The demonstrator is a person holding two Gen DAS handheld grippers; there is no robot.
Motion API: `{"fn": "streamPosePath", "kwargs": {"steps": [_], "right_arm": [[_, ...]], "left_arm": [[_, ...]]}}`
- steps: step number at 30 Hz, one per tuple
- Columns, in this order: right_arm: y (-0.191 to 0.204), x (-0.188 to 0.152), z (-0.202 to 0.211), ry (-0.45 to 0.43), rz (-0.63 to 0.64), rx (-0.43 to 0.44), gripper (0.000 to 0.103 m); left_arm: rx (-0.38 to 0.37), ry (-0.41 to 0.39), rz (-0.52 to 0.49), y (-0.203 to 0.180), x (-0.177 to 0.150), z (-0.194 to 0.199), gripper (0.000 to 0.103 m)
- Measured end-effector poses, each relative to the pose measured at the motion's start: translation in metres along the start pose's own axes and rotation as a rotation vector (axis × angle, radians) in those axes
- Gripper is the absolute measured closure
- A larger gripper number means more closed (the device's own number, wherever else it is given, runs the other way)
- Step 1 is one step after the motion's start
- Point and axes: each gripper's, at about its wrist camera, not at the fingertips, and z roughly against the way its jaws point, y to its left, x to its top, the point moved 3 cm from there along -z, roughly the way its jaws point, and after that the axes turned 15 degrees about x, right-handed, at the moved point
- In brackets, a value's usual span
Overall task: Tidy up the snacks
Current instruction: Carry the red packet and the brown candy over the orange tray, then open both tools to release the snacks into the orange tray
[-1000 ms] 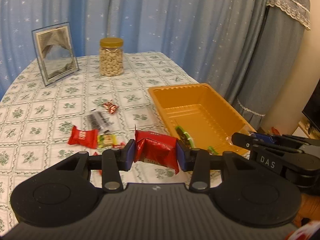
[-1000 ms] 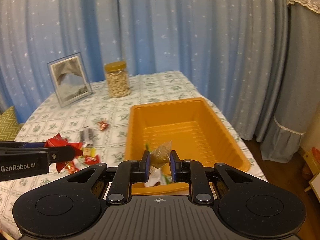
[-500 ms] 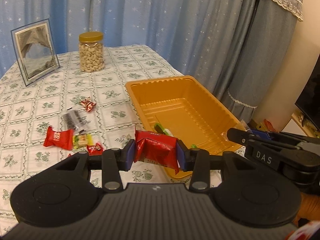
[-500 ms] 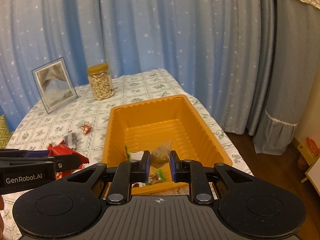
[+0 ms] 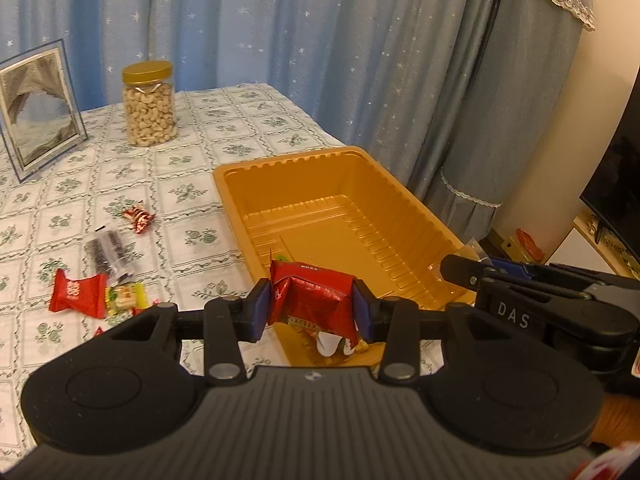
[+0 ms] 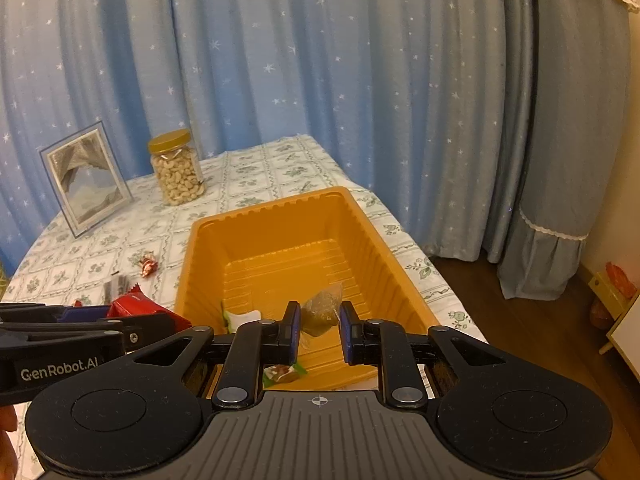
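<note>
My left gripper (image 5: 312, 308) is shut on a crumpled red snack packet (image 5: 310, 300) and hangs over the near left corner of the orange tray (image 5: 280, 164). My right gripper (image 6: 319, 322) is shut on a small clear packet of brown-green snack (image 6: 320, 312) above the tray's near end (image 6: 272, 208). A white-and-green wrapped sweet (image 6: 240, 318) and another wrapped sweet (image 6: 282, 374) lie in the tray. In the right wrist view the left gripper (image 6: 172, 320) comes in from the left with the red packet (image 6: 136, 306).
Loose on the flowered tablecloth left of the tray lie a red packet (image 5: 78, 294), a yellow-green sweet (image 5: 126, 296), a dark clear packet (image 5: 106, 250) and a small red sweet (image 5: 138, 218). A cashew jar (image 5: 150, 104) and picture frame (image 5: 38, 108) stand at the back. Curtains hang behind.
Both grippers have carried their packets forward, towards and over the tray's near end. Neither grip has changed.
</note>
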Motion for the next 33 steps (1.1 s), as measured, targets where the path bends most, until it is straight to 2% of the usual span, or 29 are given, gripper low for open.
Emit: {"fn": "streamPosePath", "kwargs": {"steps": [16,17,19,20,33], "right_arm": [[-0.024,0.004,-0.018,0.004,-0.053,-0.024,0.083],[-0.025,0.004,-0.019,0.004,-0.054,-0.026,0.083],[-0.026,0.003,-0.02,0.006,-0.057,-0.028,0.083],[-0.027,0.003,-0.02,0.007,-0.06,-0.028,0.083],[-0.018,0.003,-0.021,0.008,-0.054,-0.004,0.082]], "left_arm": [[-0.017,0.018,-0.029,-0.012,0.009,-0.033,0.063],[-0.023,0.019,-0.03,-0.013,0.01,-0.035,0.062],[-0.032,0.022,-0.028,-0.014,0.01,-0.037,0.054],[-0.026,0.019,-0.027,-0.014,0.01,-0.038,0.047],[0.025,0.018,0.051,0.023,-0.002,-0.017,0.046]]}}
